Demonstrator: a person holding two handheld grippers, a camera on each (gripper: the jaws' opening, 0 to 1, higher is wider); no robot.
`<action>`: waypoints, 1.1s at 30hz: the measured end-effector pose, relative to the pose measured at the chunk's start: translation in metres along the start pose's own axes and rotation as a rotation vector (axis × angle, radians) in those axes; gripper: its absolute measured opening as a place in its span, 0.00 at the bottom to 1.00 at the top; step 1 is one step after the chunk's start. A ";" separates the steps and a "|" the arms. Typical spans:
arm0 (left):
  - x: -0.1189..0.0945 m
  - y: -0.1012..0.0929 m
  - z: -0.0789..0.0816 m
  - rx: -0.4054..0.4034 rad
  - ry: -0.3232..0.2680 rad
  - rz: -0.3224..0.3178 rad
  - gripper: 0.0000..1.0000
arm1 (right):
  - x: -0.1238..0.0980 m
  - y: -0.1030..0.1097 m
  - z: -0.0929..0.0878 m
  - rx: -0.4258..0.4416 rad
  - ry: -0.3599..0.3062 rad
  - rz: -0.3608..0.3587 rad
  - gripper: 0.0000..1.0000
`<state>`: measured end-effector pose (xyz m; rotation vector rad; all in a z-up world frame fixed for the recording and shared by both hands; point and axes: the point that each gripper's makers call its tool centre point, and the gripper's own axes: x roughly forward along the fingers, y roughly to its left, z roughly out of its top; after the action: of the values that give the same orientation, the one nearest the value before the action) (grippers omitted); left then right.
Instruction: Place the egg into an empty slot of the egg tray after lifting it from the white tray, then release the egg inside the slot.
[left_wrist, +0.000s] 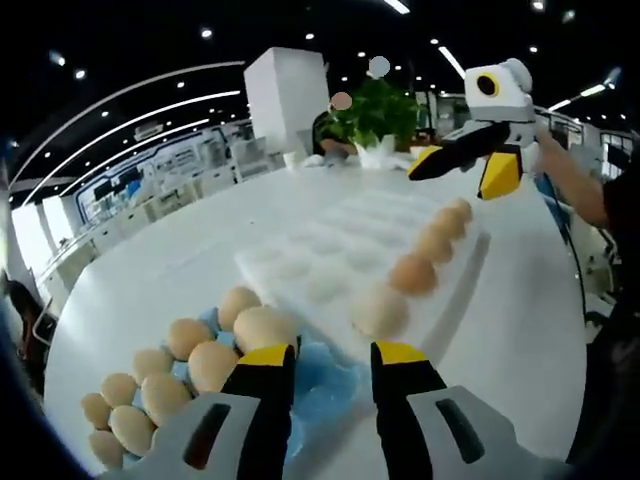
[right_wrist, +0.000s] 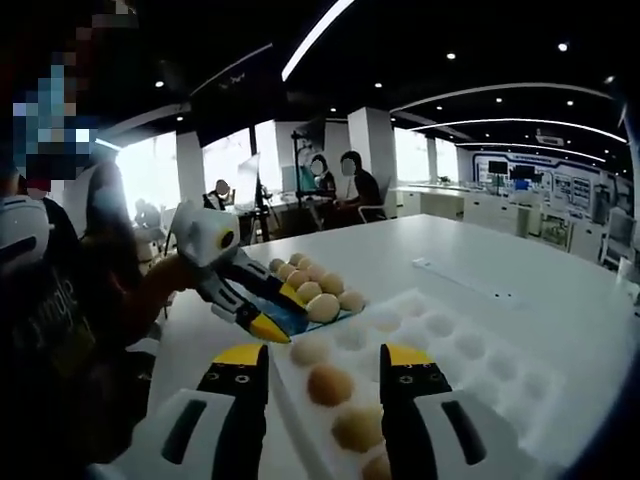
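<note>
A white egg tray (left_wrist: 330, 250) lies mid-table, with several eggs (left_wrist: 412, 272) along its right edge and many bare slots. More eggs (left_wrist: 190, 360) sit heaped on a blue tray (left_wrist: 320, 385) at the lower left. My left gripper (left_wrist: 333, 355) hangs open just over the blue tray, beside the nearest egg (left_wrist: 262, 325), and holds nothing. In the right gripper view, the left gripper (right_wrist: 283, 310) is spread next to the egg heap (right_wrist: 310, 280). My right gripper (right_wrist: 324, 358) is open above the egg tray (right_wrist: 450, 340), over a brown egg (right_wrist: 330, 385). It also floats empty over the tray's far end, right gripper (left_wrist: 458, 172).
The white table (left_wrist: 180, 250) stretches wide around both trays. A potted plant (left_wrist: 375, 110) and a white pillar (left_wrist: 285, 95) stand at its far end. Several people (right_wrist: 340, 180) sit at desks beyond the table. A person's arm (right_wrist: 150, 285) carries the left gripper.
</note>
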<state>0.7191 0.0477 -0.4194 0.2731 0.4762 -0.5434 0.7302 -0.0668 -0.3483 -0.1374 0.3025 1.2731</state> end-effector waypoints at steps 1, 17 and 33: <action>0.000 0.000 0.000 0.002 0.000 0.002 0.32 | 0.000 0.000 0.000 -0.001 0.000 0.000 0.47; -0.016 -0.012 0.011 -0.022 -0.056 -0.051 0.38 | -0.022 -0.017 -0.018 0.030 0.011 -0.061 0.47; -0.017 -0.015 0.014 -0.033 -0.080 -0.072 0.38 | -0.061 -0.041 -0.037 0.038 0.039 -0.154 0.47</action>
<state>0.7032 0.0375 -0.4009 0.2025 0.4184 -0.6135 0.7484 -0.1444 -0.3678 -0.1498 0.3428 1.1122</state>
